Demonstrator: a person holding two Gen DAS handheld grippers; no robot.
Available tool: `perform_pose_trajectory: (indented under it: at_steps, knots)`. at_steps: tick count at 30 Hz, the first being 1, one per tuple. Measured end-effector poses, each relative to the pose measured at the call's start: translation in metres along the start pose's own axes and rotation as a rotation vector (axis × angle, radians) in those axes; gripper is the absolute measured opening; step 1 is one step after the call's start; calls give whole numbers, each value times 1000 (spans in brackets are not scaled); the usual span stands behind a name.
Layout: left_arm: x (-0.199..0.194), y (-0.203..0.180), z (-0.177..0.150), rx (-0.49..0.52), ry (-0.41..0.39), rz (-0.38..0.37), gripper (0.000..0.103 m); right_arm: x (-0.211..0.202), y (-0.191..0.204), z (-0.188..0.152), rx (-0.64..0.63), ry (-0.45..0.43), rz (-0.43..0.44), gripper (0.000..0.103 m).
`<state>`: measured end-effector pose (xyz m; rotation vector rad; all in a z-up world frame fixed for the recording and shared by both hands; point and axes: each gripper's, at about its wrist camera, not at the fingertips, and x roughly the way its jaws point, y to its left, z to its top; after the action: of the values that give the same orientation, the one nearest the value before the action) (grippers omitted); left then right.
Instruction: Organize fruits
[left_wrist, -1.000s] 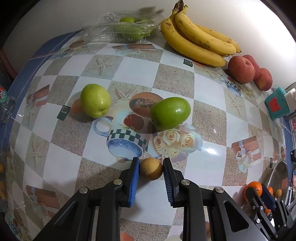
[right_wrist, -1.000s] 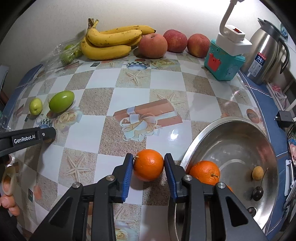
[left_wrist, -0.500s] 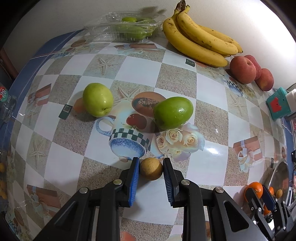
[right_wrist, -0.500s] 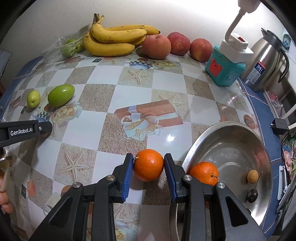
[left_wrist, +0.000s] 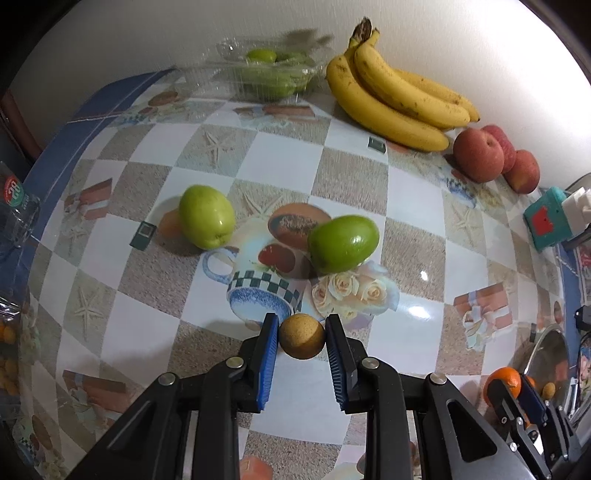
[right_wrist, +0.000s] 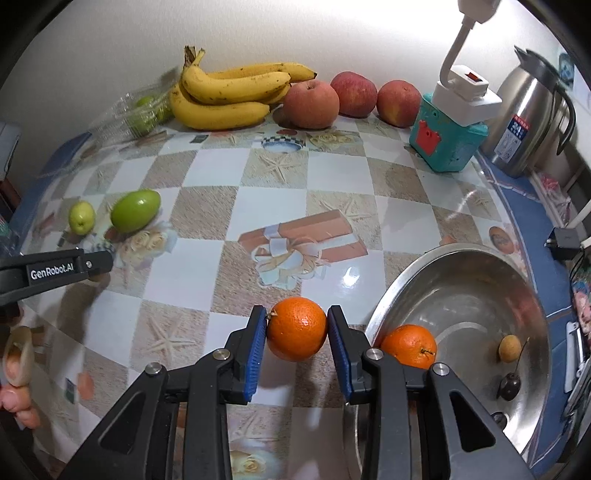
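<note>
My left gripper (left_wrist: 302, 334) is shut on a small tan round fruit (left_wrist: 301, 335), held just above the patterned tablecloth. Two green fruits (left_wrist: 207, 217) (left_wrist: 343, 244) lie beyond it. My right gripper (right_wrist: 296, 326) is shut on an orange (right_wrist: 296, 328), just left of the steel bowl (right_wrist: 399, 291). Inside the bowl lie a second orange (right_wrist: 408, 347), a small tan fruit (right_wrist: 509, 348) and a dark cherry (right_wrist: 509, 386). The right gripper with its orange (left_wrist: 503, 380) also shows at the lower right of the left wrist view.
Along the back wall lie a banana bunch (right_wrist: 229, 94), three red apples (right_wrist: 312, 104), a clear box of green fruit (left_wrist: 266, 75), a teal box with a white plug (right_wrist: 448, 136) and a steel kettle (right_wrist: 532, 122). A person's fingers (right_wrist: 16, 400) show at the lower left.
Both views have drifted slightly, with the table objects sitting a little lower in frame. Each gripper keeps hold of its fruit.
</note>
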<state>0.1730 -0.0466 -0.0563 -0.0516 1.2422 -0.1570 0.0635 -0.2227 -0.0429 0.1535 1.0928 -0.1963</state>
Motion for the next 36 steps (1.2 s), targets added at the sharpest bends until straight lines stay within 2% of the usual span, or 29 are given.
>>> perform_pose_trajectory:
  at_steps: [11, 17, 22, 30, 36]
  knots:
    - [-39, 2, 10, -14, -85, -21, 28, -28, -14, 11, 148, -17, 172, 35]
    - [-54, 4, 15, -25, -116, -41, 28, -40, -23, 13, 205, -19, 227, 35]
    - [-62, 4, 15, -33, -124, -73, 28, -46, -30, 14, 235, -21, 244, 35]
    - [-68, 0, 13, -31, -132, -74, 28, -51, -39, 13, 257, -20, 264, 35]
    - [-73, -12, 11, -11, -136, -89, 28, -50, -55, 11, 291, -9, 241, 35]
